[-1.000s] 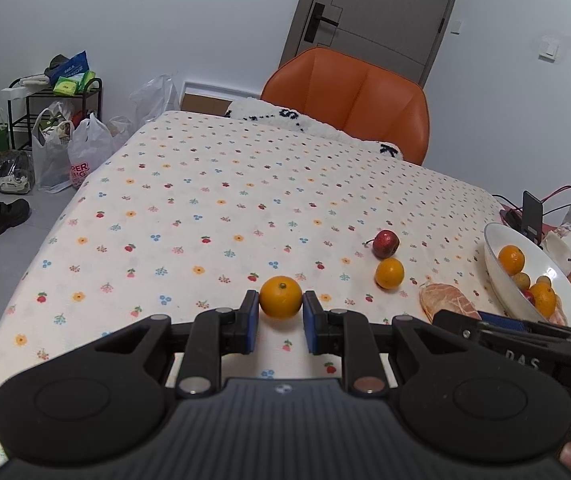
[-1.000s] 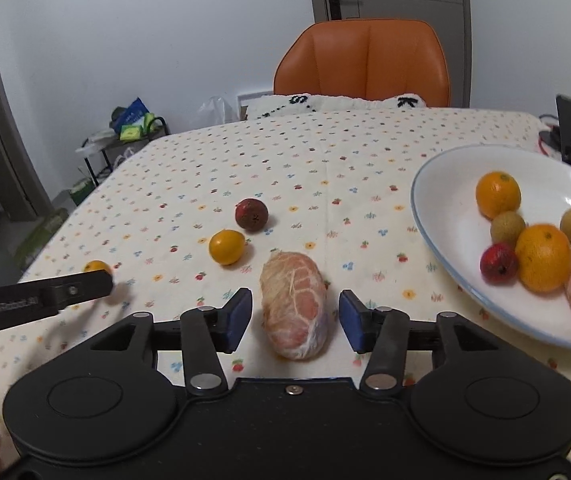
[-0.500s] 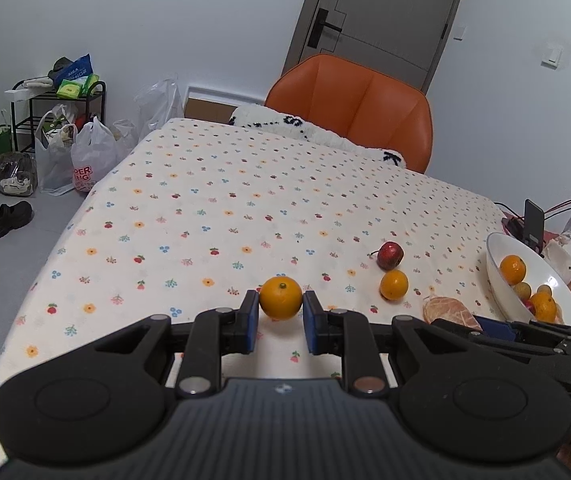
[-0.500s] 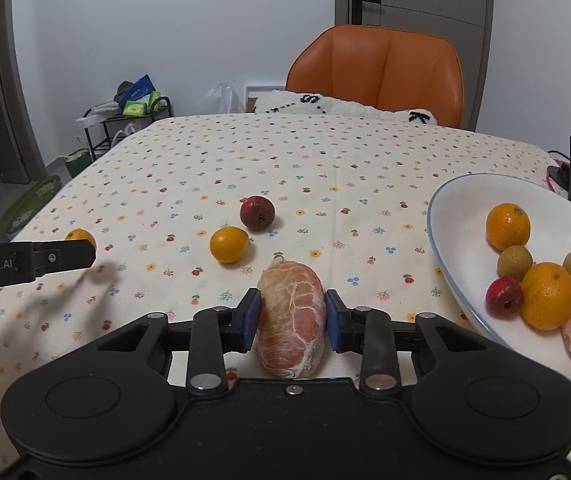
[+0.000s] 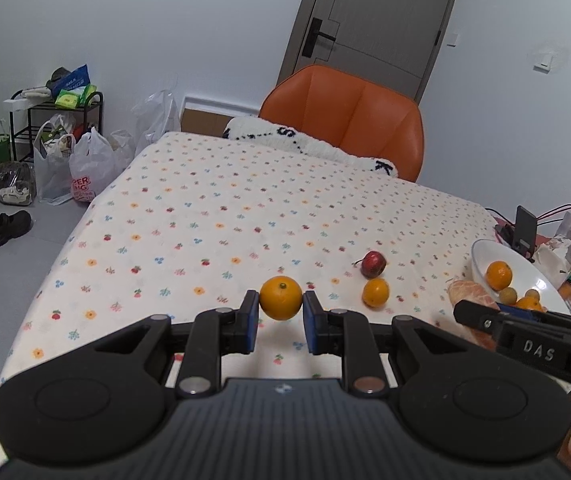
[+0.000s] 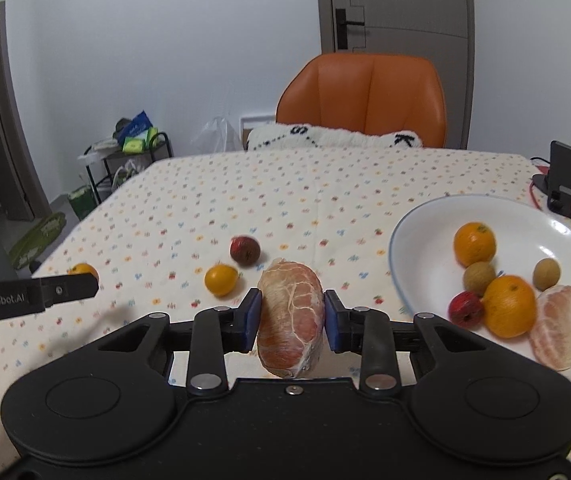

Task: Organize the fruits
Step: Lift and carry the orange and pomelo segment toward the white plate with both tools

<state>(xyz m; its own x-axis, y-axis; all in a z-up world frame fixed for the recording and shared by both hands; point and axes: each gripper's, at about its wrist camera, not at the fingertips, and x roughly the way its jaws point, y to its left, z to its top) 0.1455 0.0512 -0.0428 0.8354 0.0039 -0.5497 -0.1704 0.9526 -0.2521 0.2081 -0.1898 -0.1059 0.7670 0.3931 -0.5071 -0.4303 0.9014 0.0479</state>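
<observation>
Both fruits have risen off the worktop (image 5: 213, 200): the orange (image 5: 280, 297) pinched in the left hand-held gripper (image 5: 278, 322), the peeled pomelo segment (image 6: 290, 316) clamped in the right hand-held gripper (image 6: 291, 322). Squeezing could tear the soft segment, or it may slip short of the bowl (image 6: 413, 240), whose near rim is cut off.

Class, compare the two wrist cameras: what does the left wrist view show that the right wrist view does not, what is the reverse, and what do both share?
Only the left wrist view shows the black shoes on the floor.

Only the right wrist view shows the peeled segment and red fruit in the white bowl.

Both show the orange chair, the bowl, the loose small orange, and each hand-held gripper's load: left hand-held gripper on an orange, right hand-held gripper on peeled pomelo.
</observation>
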